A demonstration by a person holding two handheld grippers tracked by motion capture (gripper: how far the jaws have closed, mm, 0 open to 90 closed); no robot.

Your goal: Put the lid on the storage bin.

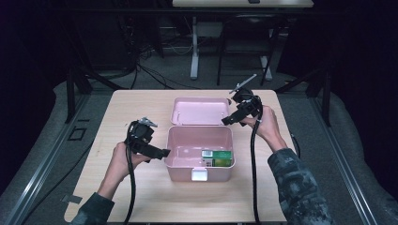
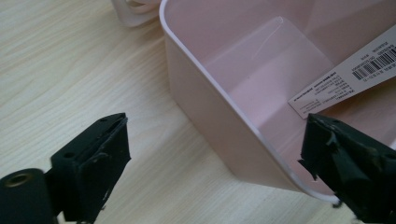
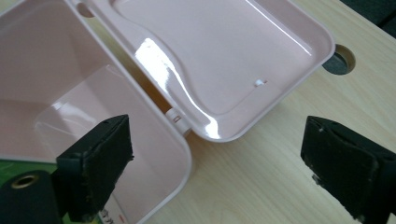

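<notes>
At the table's middle the pink plastic box (image 1: 199,152) stands open, its lid (image 1: 199,111) laid back on the far side; a green carton (image 1: 217,158) already lies inside at right (closing seems left); left gripper (image 1: 159,153) and right gripper (image 1: 228,120) flank it, jaws wide, empty.

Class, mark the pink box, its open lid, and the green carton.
pink box (image 1: 199,162), high view, front wall.
open lid (image 1: 199,111), high view, inner face.
green carton (image 1: 218,158), high view, top face.
</notes>
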